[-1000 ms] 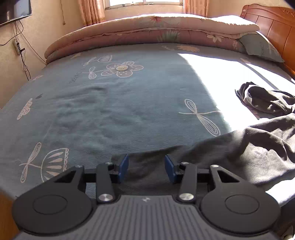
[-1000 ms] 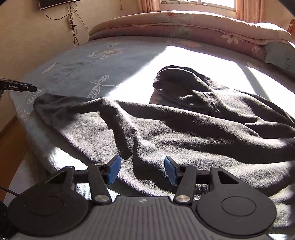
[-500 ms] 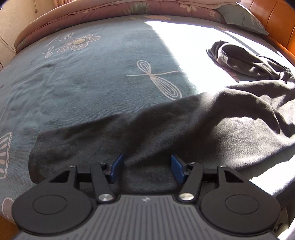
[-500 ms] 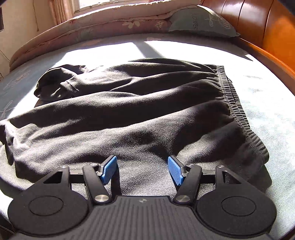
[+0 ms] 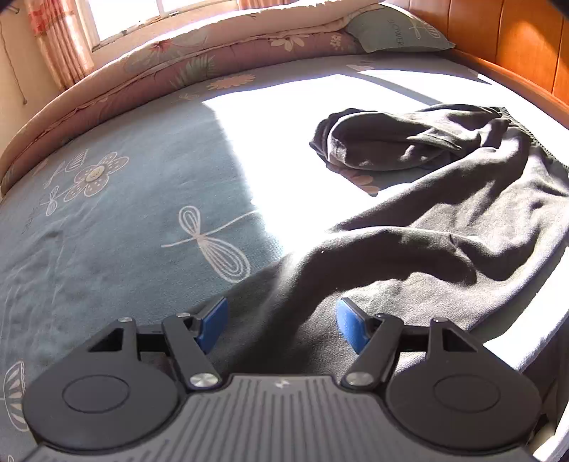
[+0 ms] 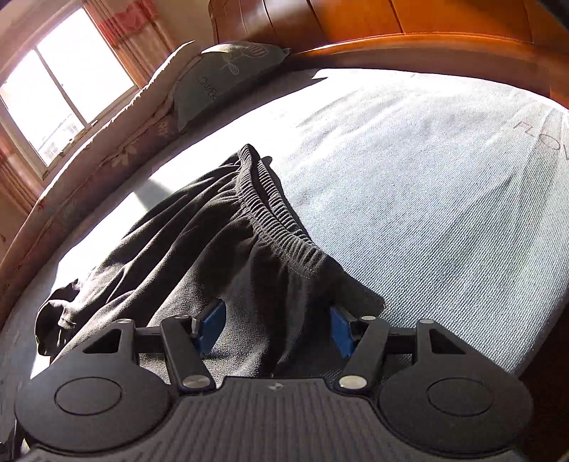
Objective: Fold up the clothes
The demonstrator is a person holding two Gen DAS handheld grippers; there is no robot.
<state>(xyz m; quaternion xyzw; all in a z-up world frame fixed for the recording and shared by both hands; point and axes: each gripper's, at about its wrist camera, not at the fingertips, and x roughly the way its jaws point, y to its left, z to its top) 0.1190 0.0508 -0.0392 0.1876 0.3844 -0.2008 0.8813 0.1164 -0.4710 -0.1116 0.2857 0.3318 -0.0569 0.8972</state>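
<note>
Plainly found the dark trousers lying crumpled on the bed, close to the bed's near edge, with one leg bunched up further in toward the middle of the bed. Saw the elastic waistband at the end nearer the bed's wooden headboard.

Held the left gripper low over the near edge of the bed, above a leg of the trousers. Had its blue fingers apart, just after opening wider, with cloth lying under and between them but not pinched.

Held the right gripper low over the bed too, at the waistband corner. Had its fingers apart as well, just after closing a little, with a fold of cloth between them and no pad pressing on it.

Noted a folded quilt and a pillow along the far side of the bed, and strong sunlight across the bed's middle.
</note>
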